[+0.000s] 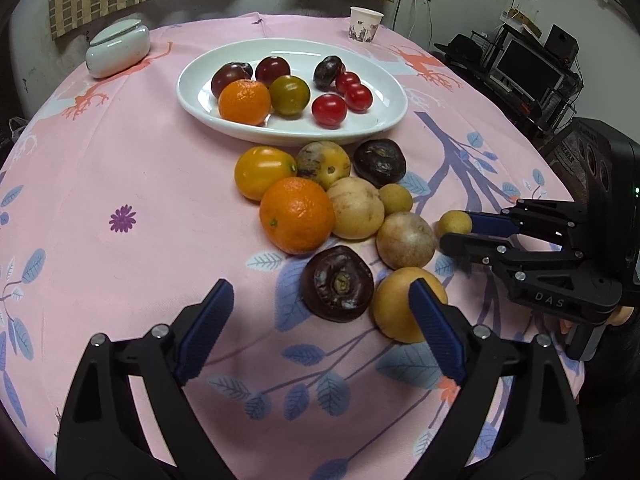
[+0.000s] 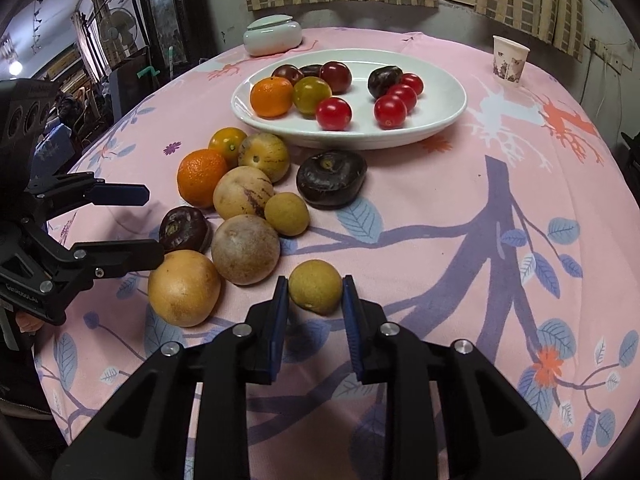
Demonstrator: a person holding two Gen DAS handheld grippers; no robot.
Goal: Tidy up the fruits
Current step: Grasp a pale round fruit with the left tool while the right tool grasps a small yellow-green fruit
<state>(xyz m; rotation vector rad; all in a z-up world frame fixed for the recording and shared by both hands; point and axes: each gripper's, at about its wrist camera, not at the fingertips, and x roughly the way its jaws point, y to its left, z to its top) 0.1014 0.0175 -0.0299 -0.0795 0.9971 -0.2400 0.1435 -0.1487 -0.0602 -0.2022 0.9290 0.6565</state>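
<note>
A white oval plate (image 1: 384, 120) (image 2: 440, 120) holds an orange, dark plums and red cherry tomatoes. A cluster of loose fruit lies on the pink cloth in front of it: a large orange (image 1: 297, 215) (image 2: 201, 177), yellow and tan round fruits, dark purple fruits. My right gripper (image 2: 315, 296) (image 1: 454, 230) has its fingers on both sides of a small tan longan (image 2: 315, 286) (image 1: 454, 223) that rests on the cloth. My left gripper (image 1: 320, 312) (image 2: 154, 224) is open and empty, hovering over a dark purple fruit (image 1: 337, 284) and a yellow-orange fruit (image 1: 400, 304).
A paper cup (image 1: 365, 24) (image 2: 510, 61) stands at the back right of the table. A white lidded ceramic box (image 1: 118, 49) (image 2: 273, 35) stands at the back left. Shelves with electronics (image 1: 532, 68) stand beyond the table's right edge.
</note>
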